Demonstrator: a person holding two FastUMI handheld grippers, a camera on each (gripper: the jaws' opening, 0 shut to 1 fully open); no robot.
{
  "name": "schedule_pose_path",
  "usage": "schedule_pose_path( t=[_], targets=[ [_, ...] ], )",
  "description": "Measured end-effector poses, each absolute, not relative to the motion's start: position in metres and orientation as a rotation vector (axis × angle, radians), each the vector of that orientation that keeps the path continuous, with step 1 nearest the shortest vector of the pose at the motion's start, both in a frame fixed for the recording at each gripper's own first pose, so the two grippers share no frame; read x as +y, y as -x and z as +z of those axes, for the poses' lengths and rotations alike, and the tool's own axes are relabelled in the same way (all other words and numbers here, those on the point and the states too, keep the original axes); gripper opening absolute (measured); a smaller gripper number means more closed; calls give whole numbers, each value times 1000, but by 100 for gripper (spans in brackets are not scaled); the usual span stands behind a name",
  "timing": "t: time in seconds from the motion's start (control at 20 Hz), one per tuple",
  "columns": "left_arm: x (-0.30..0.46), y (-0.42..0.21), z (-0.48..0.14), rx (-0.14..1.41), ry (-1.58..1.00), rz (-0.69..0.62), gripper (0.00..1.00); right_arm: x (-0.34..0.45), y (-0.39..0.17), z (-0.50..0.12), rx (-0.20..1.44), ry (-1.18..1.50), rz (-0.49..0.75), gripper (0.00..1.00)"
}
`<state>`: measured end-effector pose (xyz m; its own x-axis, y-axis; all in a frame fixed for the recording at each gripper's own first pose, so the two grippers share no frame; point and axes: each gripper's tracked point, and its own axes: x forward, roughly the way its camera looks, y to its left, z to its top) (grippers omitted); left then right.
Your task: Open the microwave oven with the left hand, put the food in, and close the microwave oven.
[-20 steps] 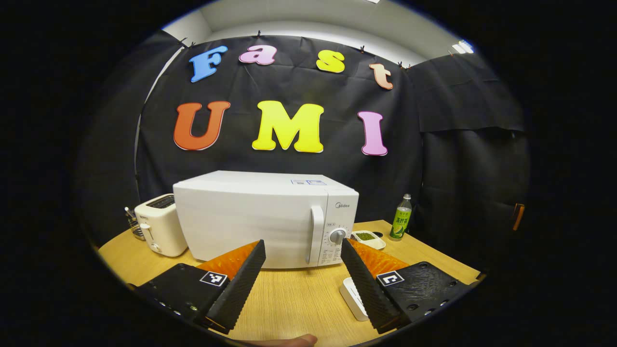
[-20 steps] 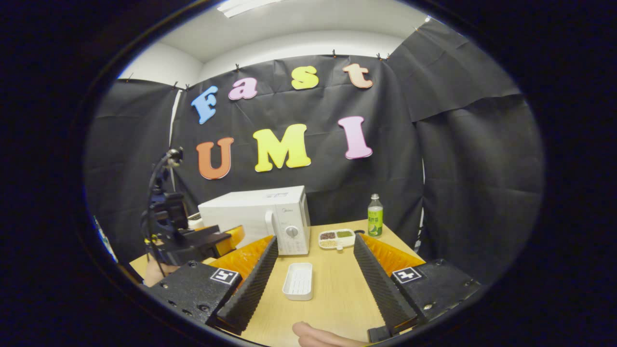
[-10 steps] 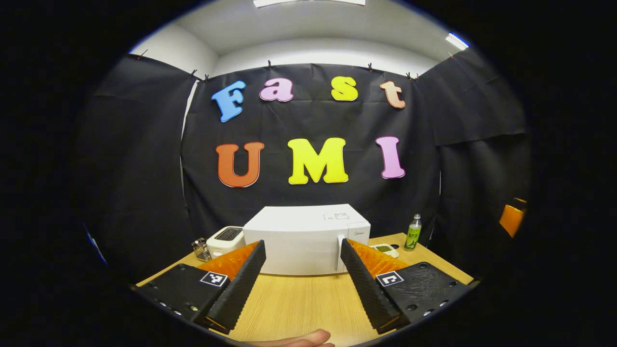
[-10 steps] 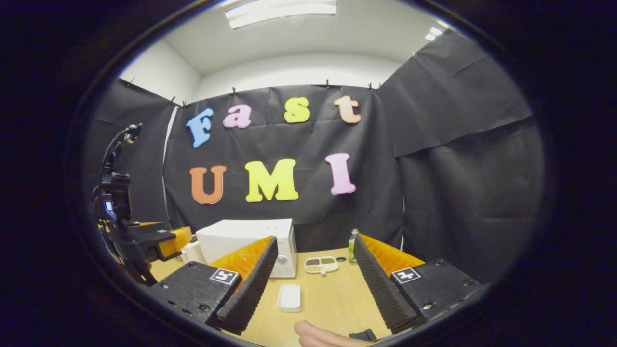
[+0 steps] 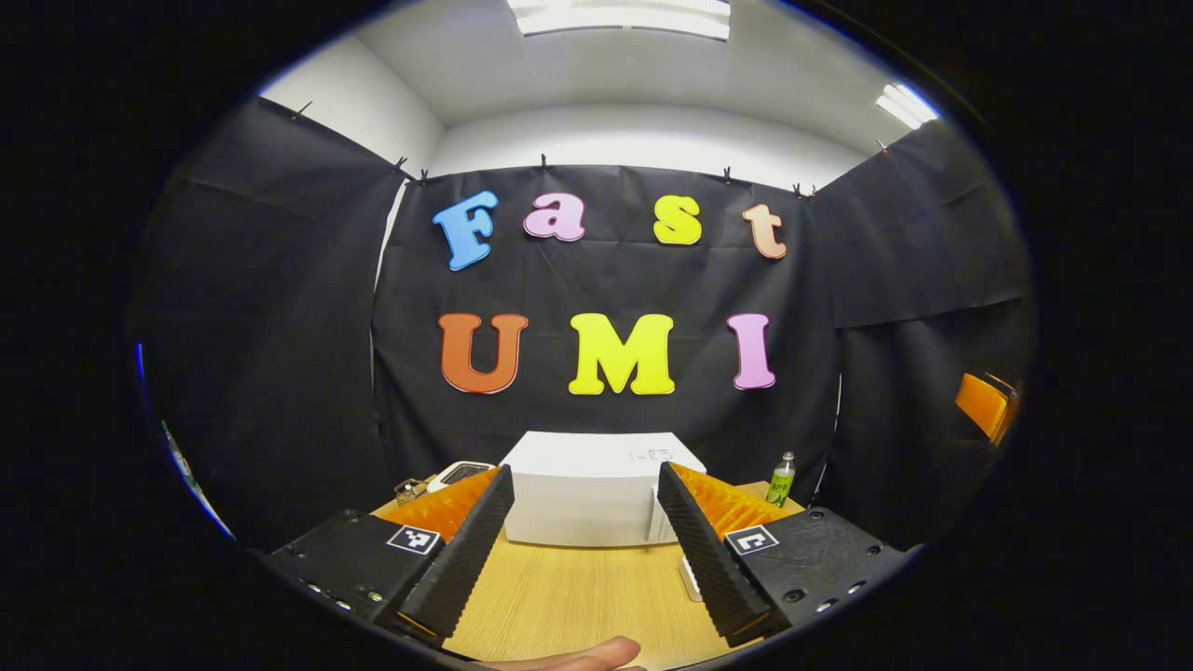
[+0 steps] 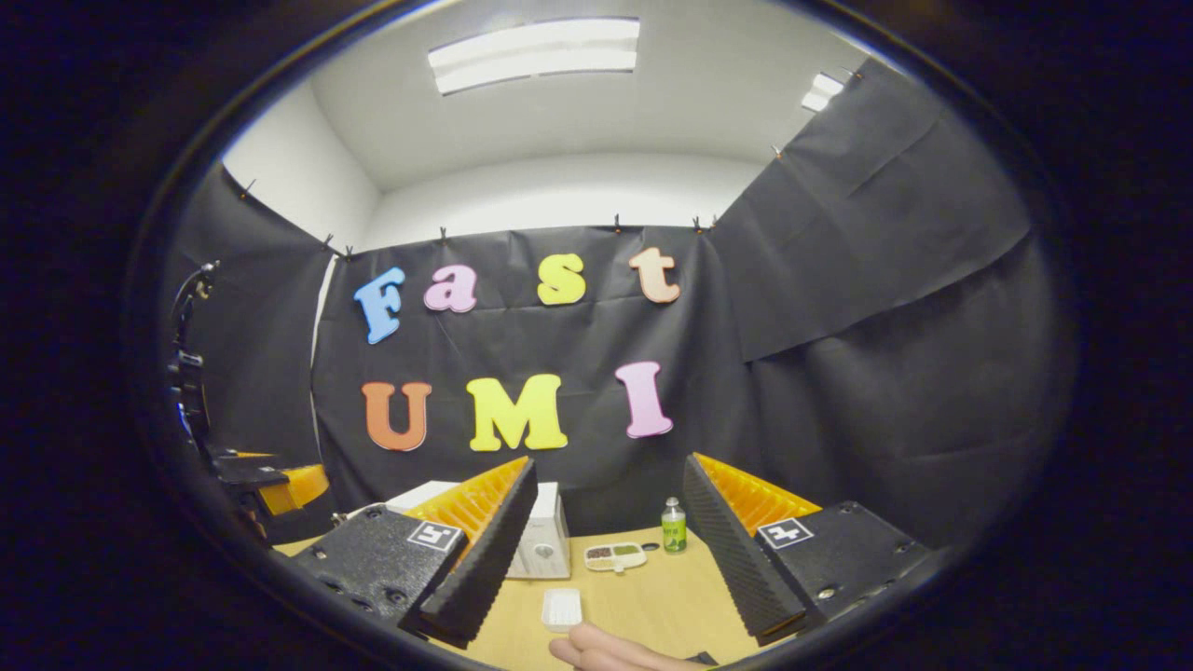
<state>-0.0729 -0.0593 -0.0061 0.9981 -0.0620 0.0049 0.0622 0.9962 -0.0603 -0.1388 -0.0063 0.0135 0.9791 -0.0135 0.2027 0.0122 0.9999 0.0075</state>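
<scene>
Both tools are up off the desk (image 5: 569, 596) and holding nothing. The left tool (image 5: 582, 545) has its fingers spread wide, and in the left gripper view the white microwave oven (image 5: 587, 489) sits between them at the far edge of the desk, door closed. A toaster (image 5: 461, 472) is just beside it toward the far left corner, and a green bottle (image 5: 781, 479) stands toward the far right corner.

The right tool (image 6: 606, 550) is spread open too. In the right gripper view the microwave oven (image 6: 545, 540) is partly hidden behind its left finger. A divided dish of food (image 6: 615, 556) sits near the microwave, with the green bottle (image 6: 673, 527) just beside it. A small white tray (image 6: 562, 608) lies closer to the near edge, apart from the dish. A bit of a hand (image 6: 610, 650) pokes in at the bottom, and the left tool (image 6: 270, 480) shows off at the left edge.
</scene>
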Motion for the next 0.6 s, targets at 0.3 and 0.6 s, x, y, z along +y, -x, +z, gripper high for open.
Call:
schedule_pose_path(
  t=[0.3, 0.6],
  targets=[
    [-62, 84, -13, -8, 50, -49, 94, -8, 134, -7, -151, -16, 1, 91],
    [-73, 89, -8, -35, 30, -66, 93, -25, 130, -16, -143, -40, -24, 100]
  ],
)
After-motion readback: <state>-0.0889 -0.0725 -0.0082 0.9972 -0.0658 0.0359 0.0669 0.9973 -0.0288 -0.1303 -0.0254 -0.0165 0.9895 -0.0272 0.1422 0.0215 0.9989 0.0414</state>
